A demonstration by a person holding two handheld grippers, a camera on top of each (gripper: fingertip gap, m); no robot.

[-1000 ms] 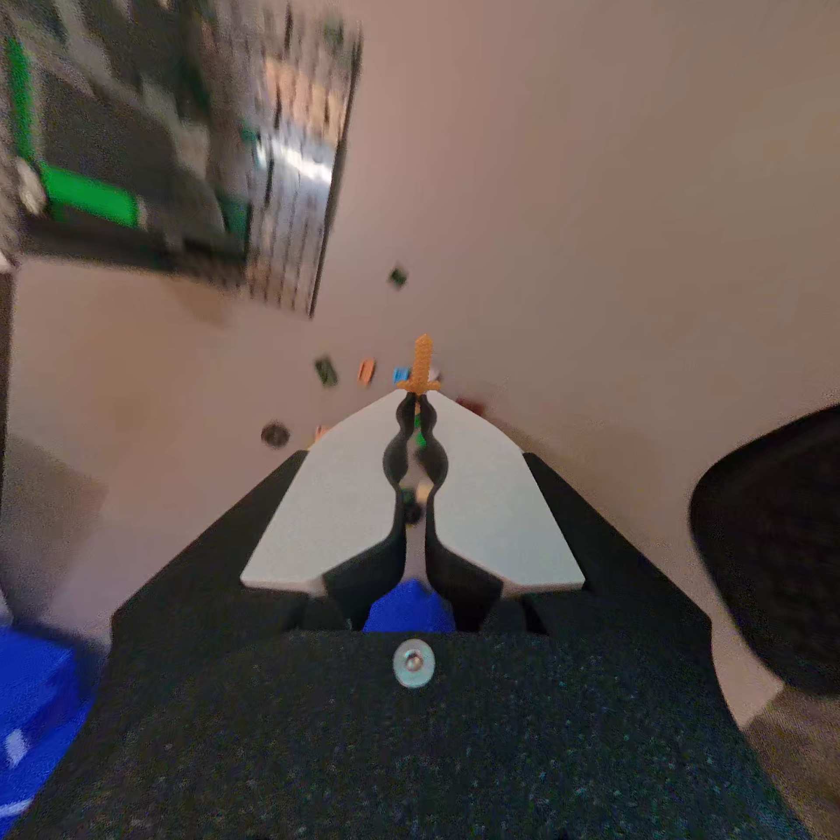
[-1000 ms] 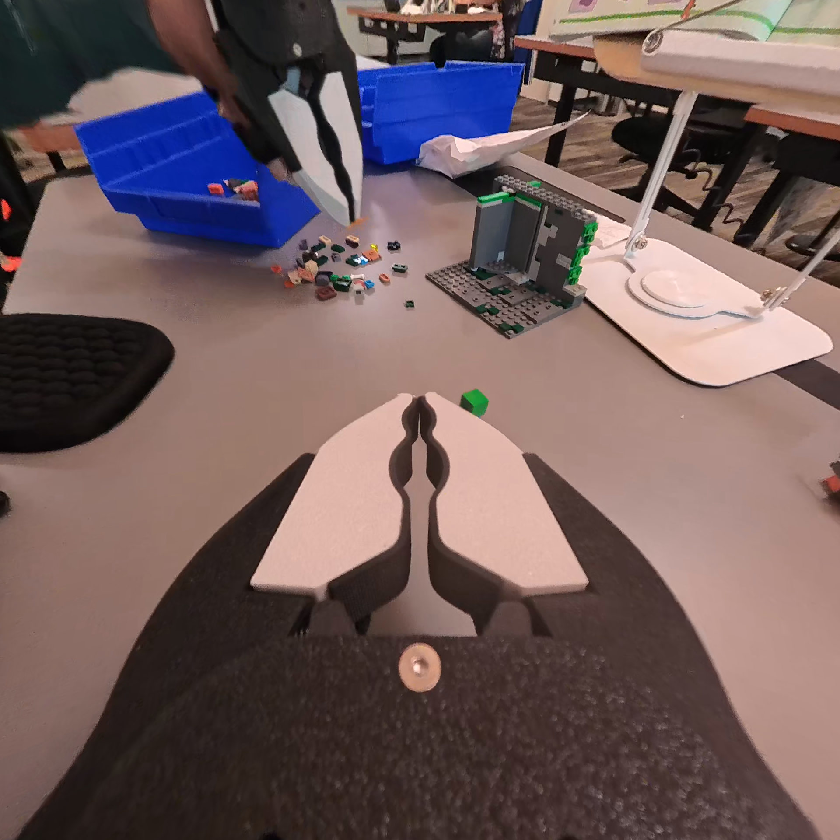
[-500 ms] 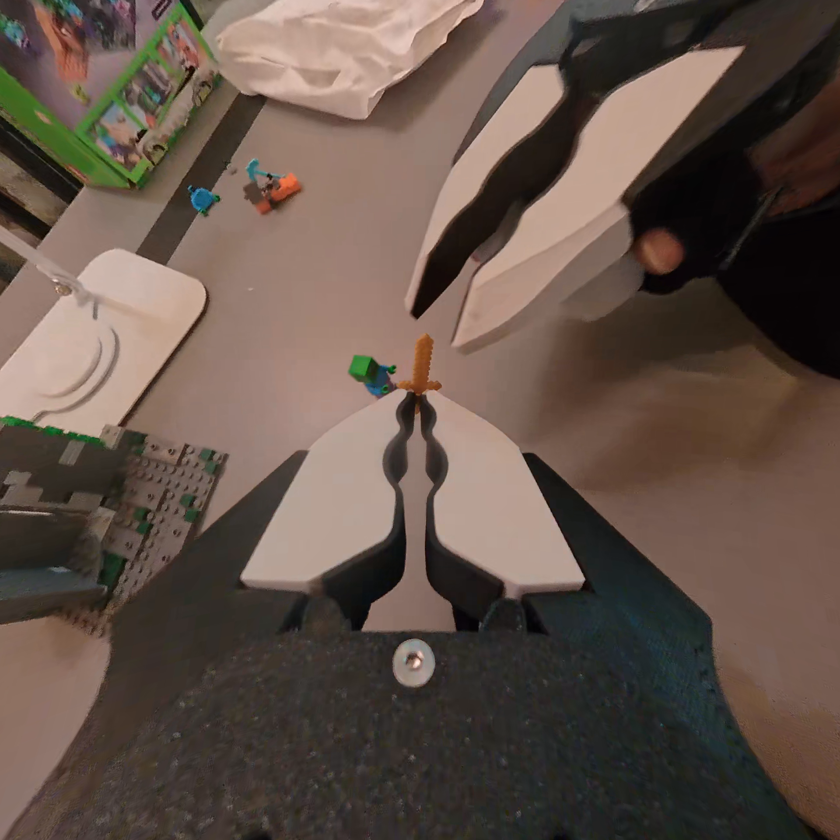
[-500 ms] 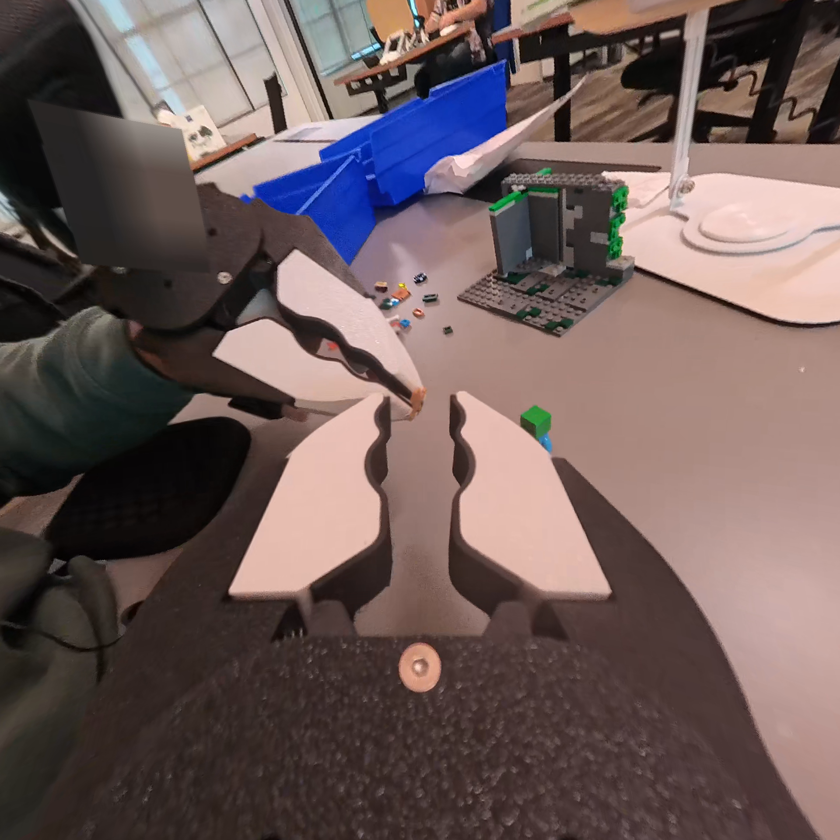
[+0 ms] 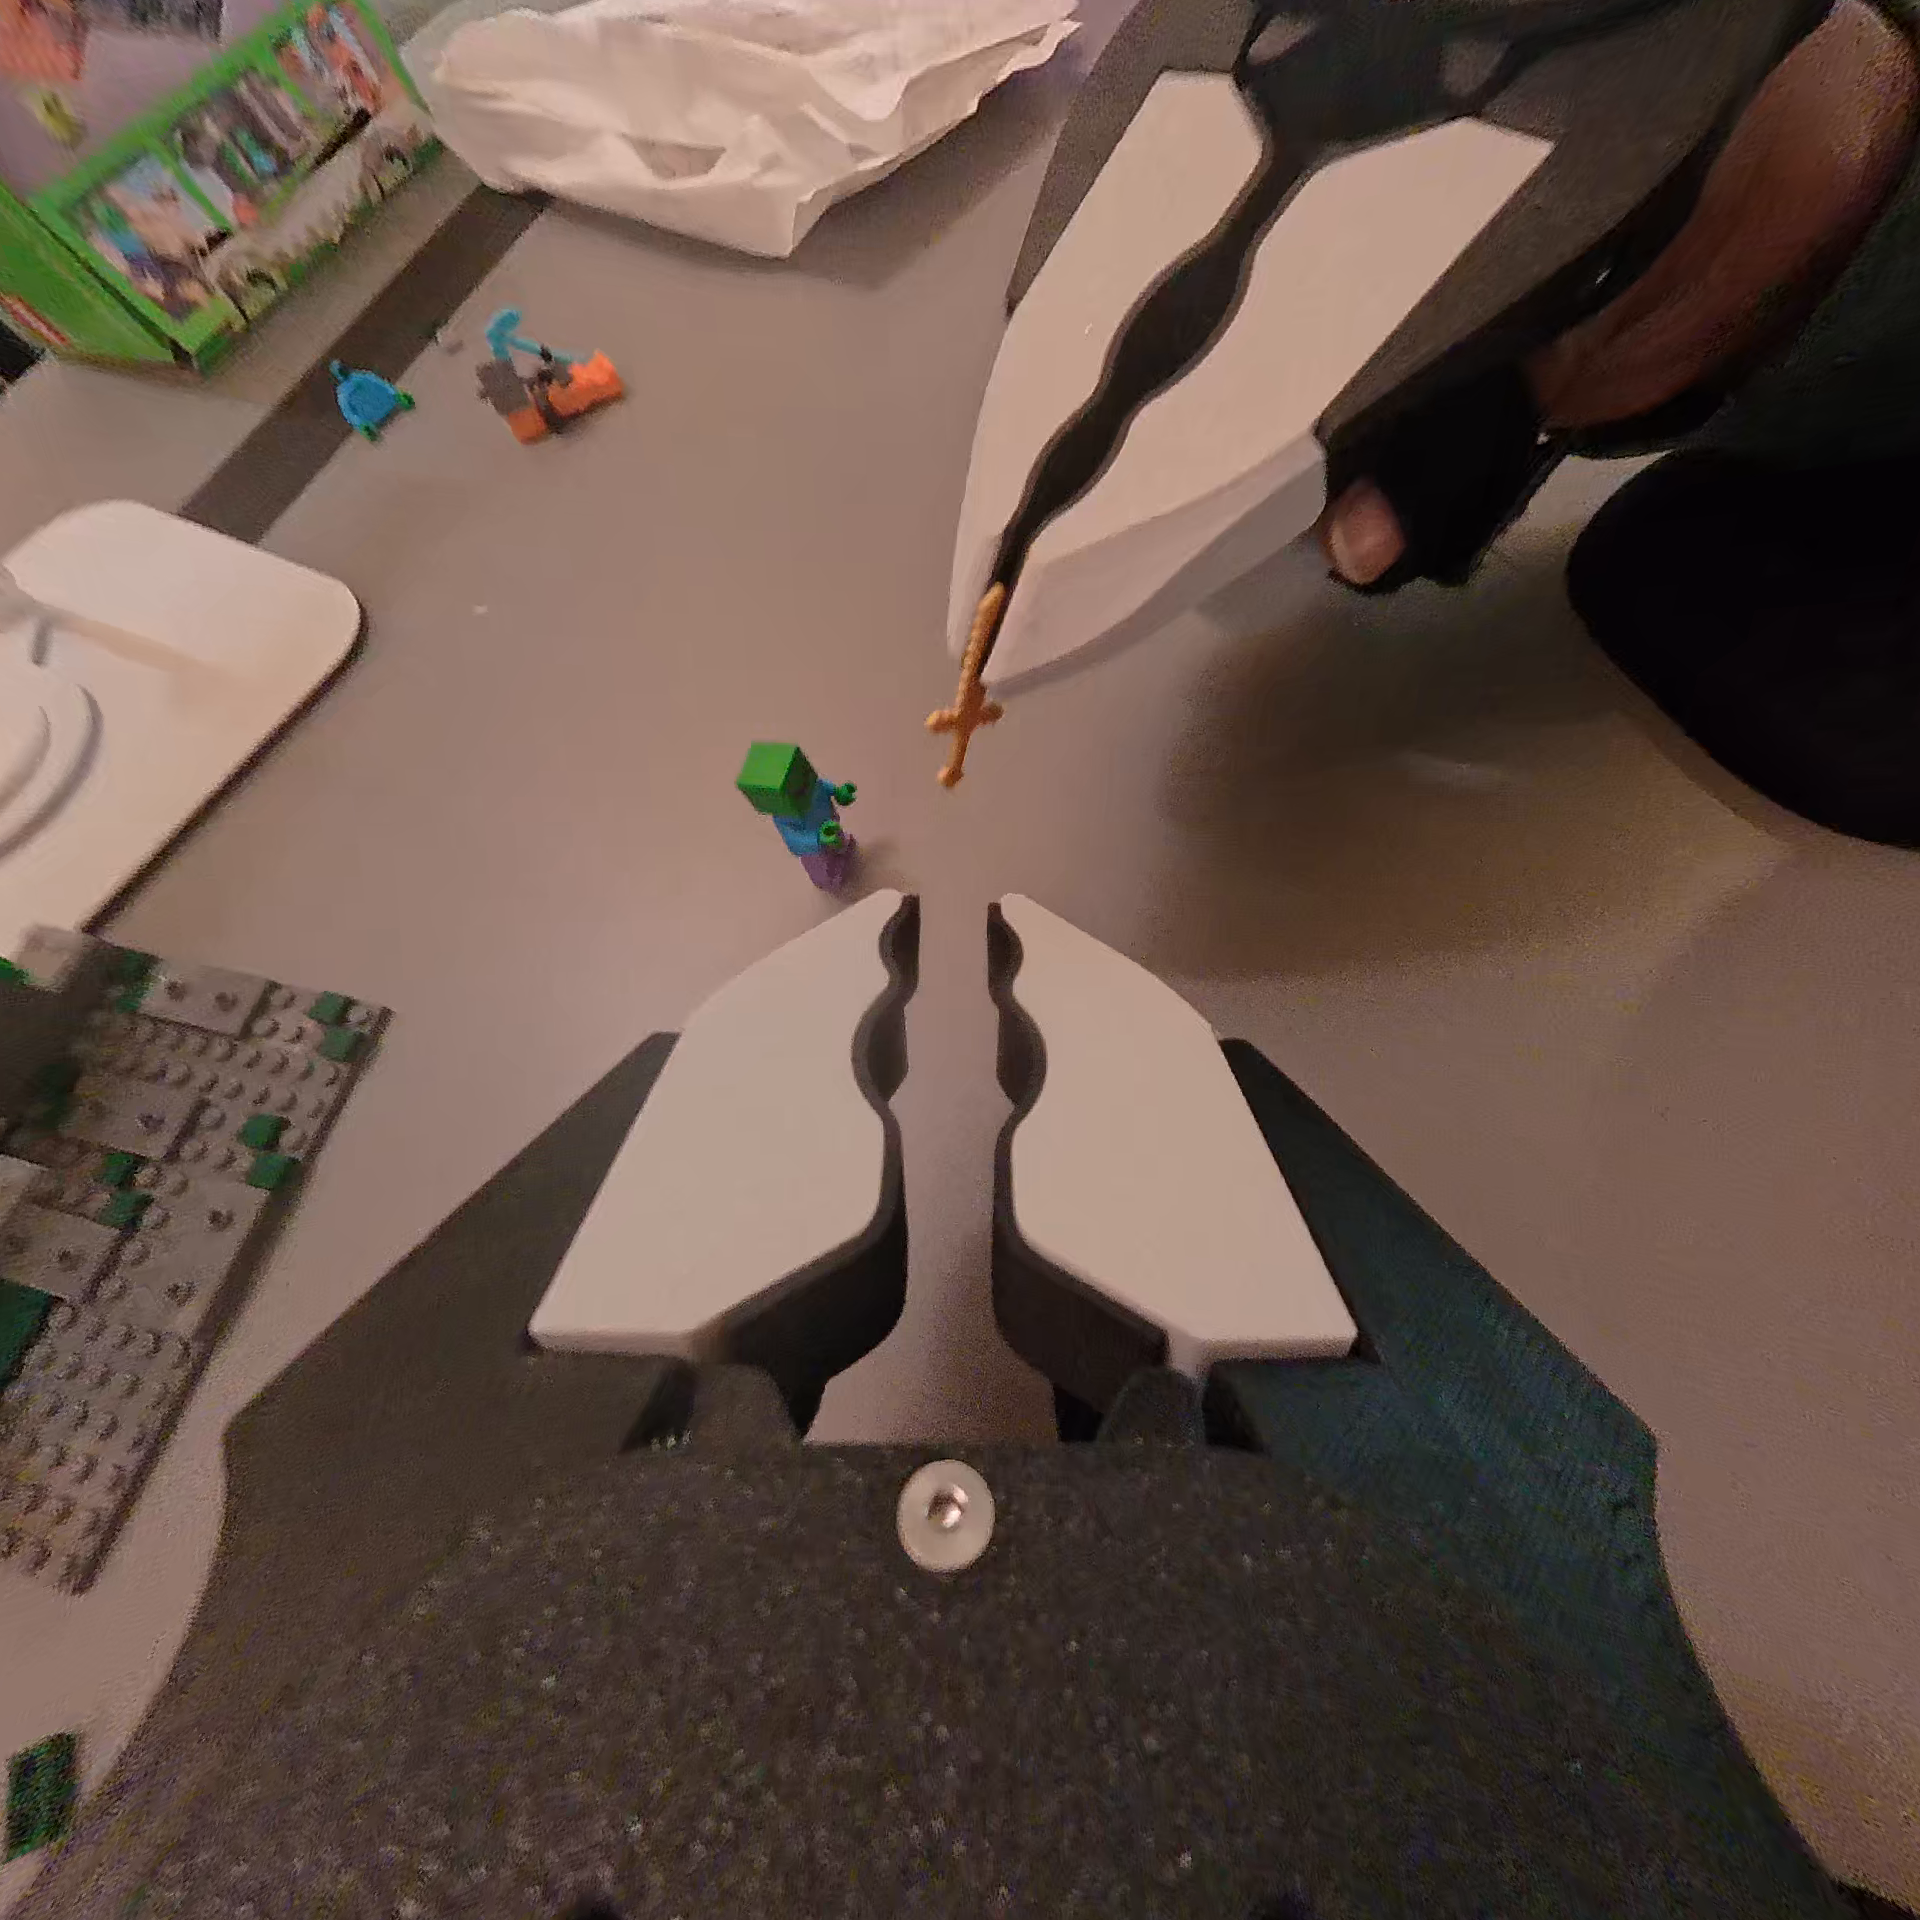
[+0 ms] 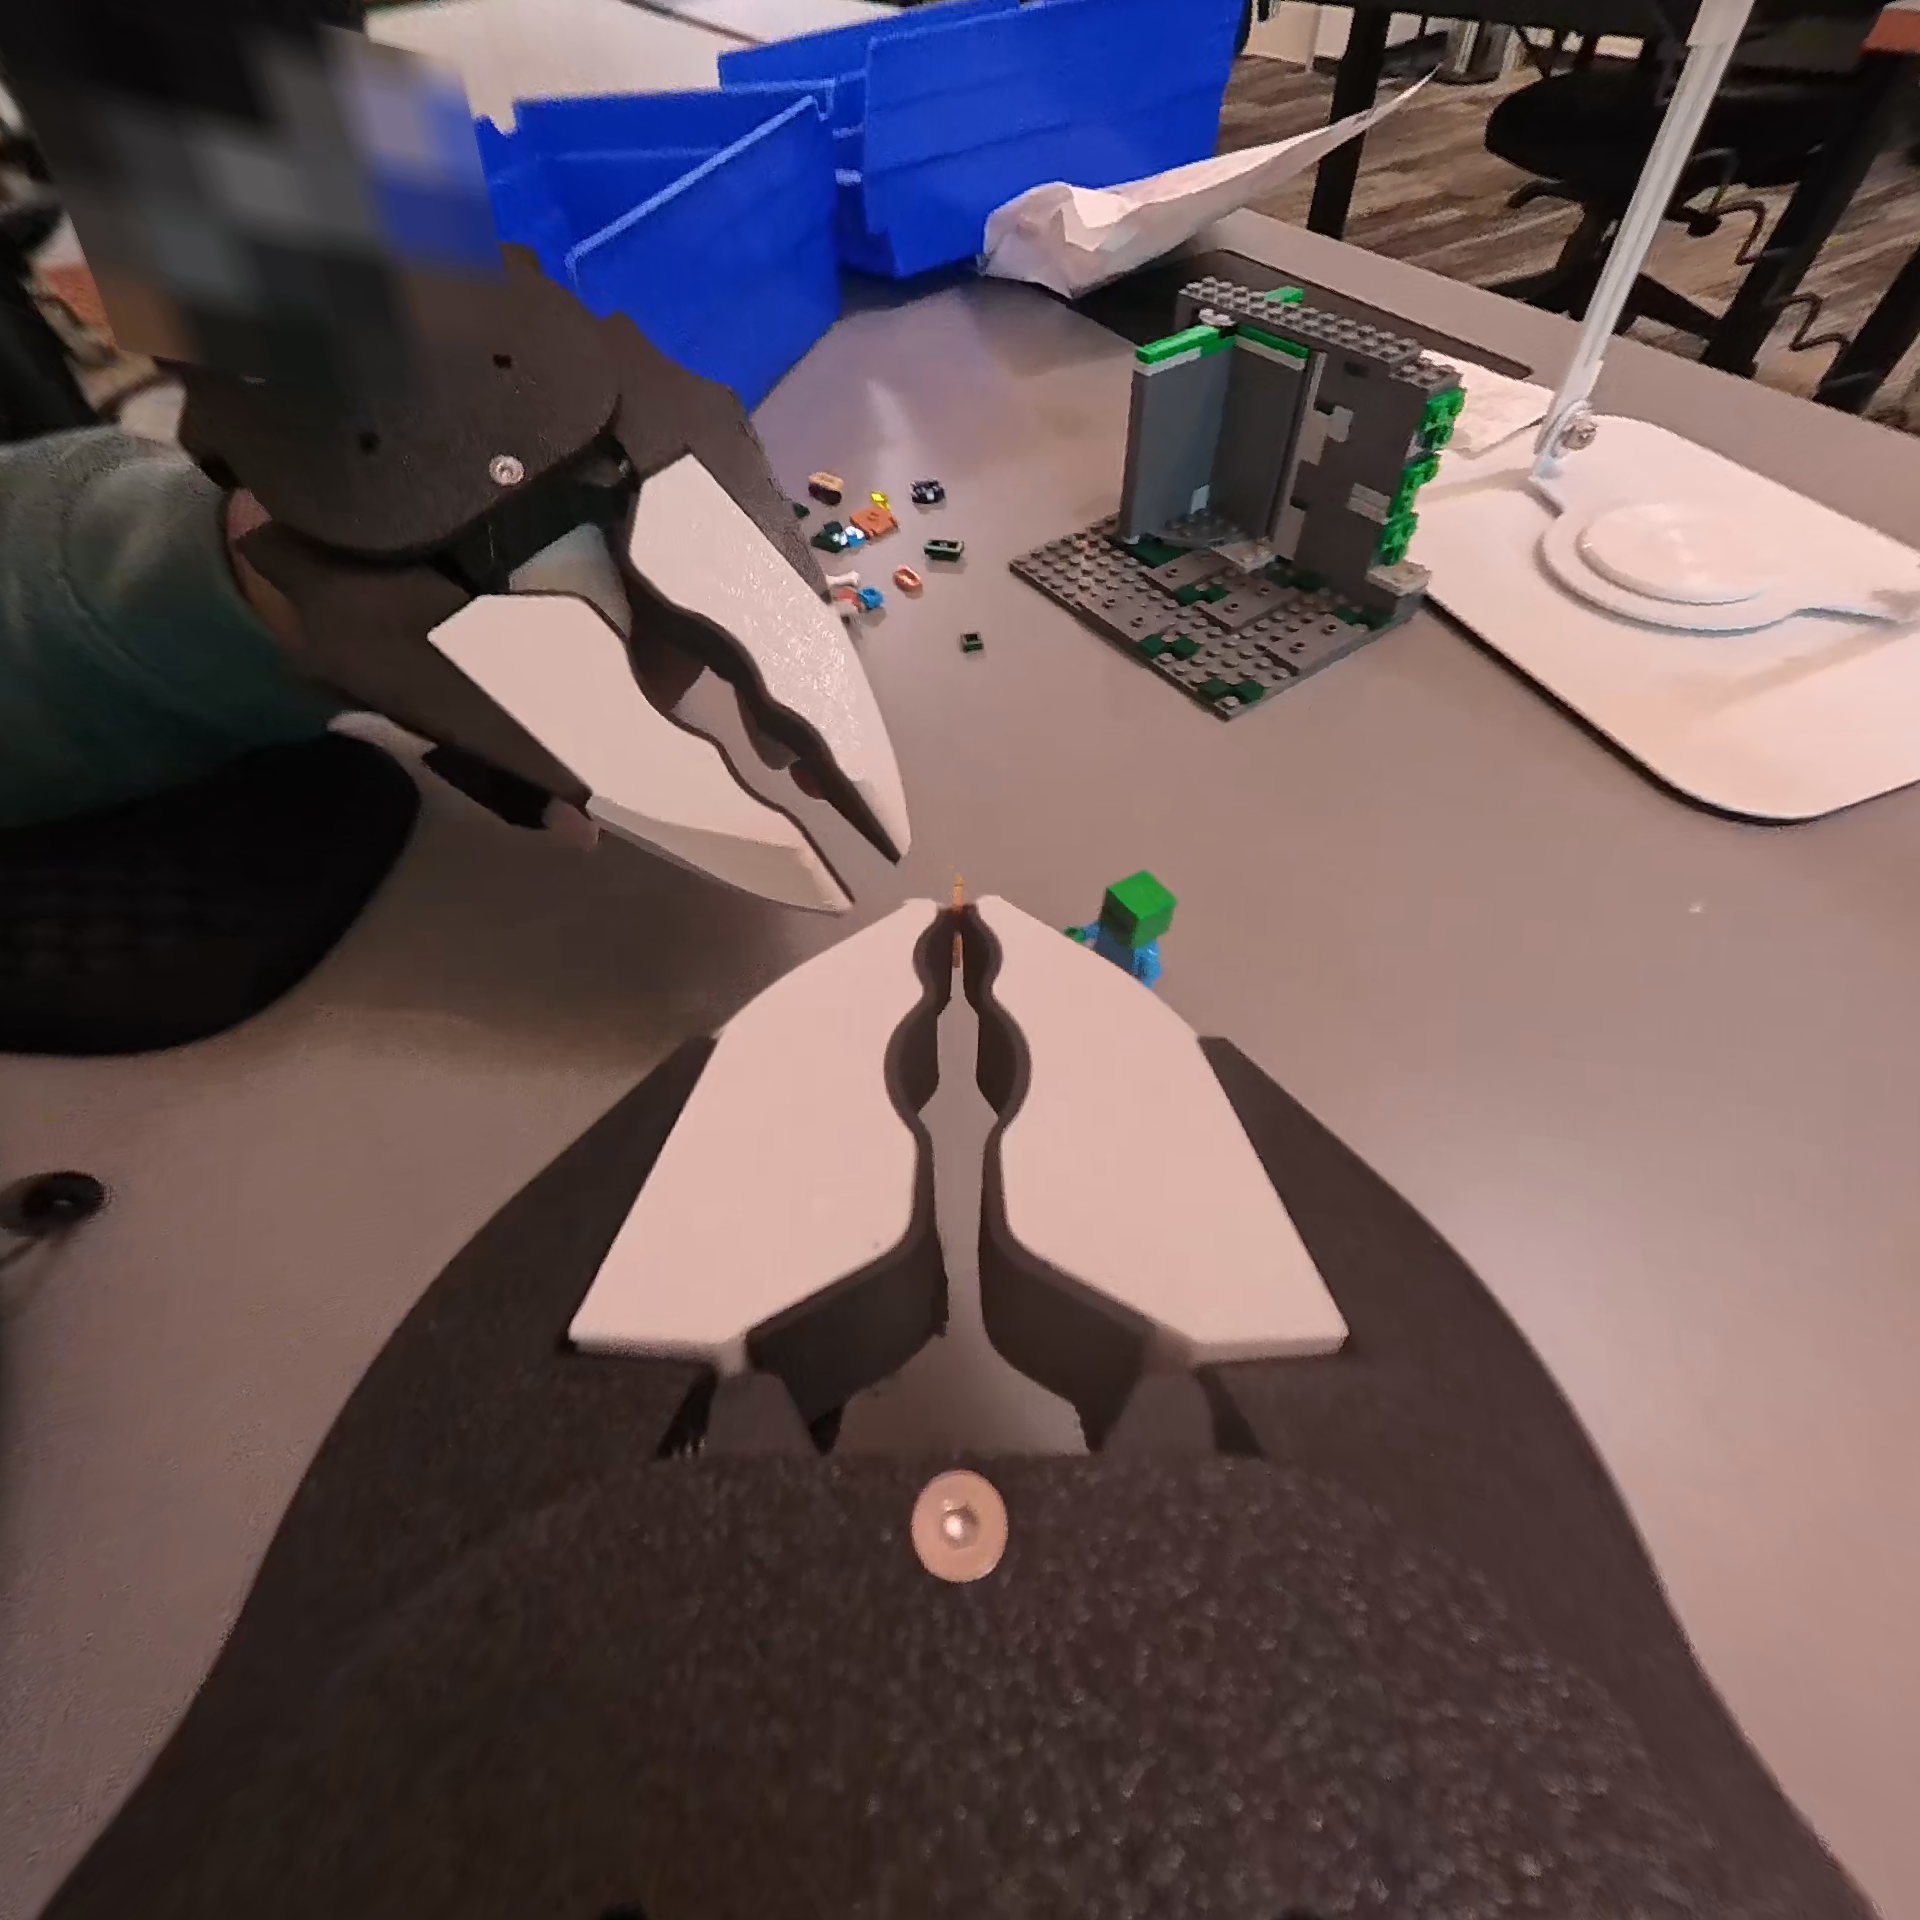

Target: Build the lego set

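A small orange sword (image 5: 966, 717) hangs blade-up from the tips of my right gripper (image 5: 987, 623), which is shut on it above the grey table. In the right wrist view the sword (image 6: 957, 940) shows as a thin orange sliver pinched between the closed pads of my right gripper (image 6: 958, 909). My left gripper (image 5: 954, 904) is open and empty, just short of the sword; it also shows in the right wrist view (image 6: 873, 873). A green-headed minifigure (image 5: 795, 800) stands on the table beside both grippers and shows in the right wrist view too (image 6: 1132, 925).
The grey lego build (image 6: 1278, 488) stands on its baseplate (image 6: 1195, 644). Loose pieces (image 6: 883, 540) lie near blue bins (image 6: 935, 135). A white lamp base (image 6: 1662, 644), a white bag (image 5: 748, 104), the set box (image 5: 197, 208) and small figures (image 5: 551, 384) lie around. My hands' fingertips stand some 4 cm from each other. The grey lego build (image 6: 1278, 488) is about 25 cm from both grippers' fingertips.
The sword passed from my left gripper to my right. The right gripper opened, then shut on the blade. The left gripper opened and drew back from it.
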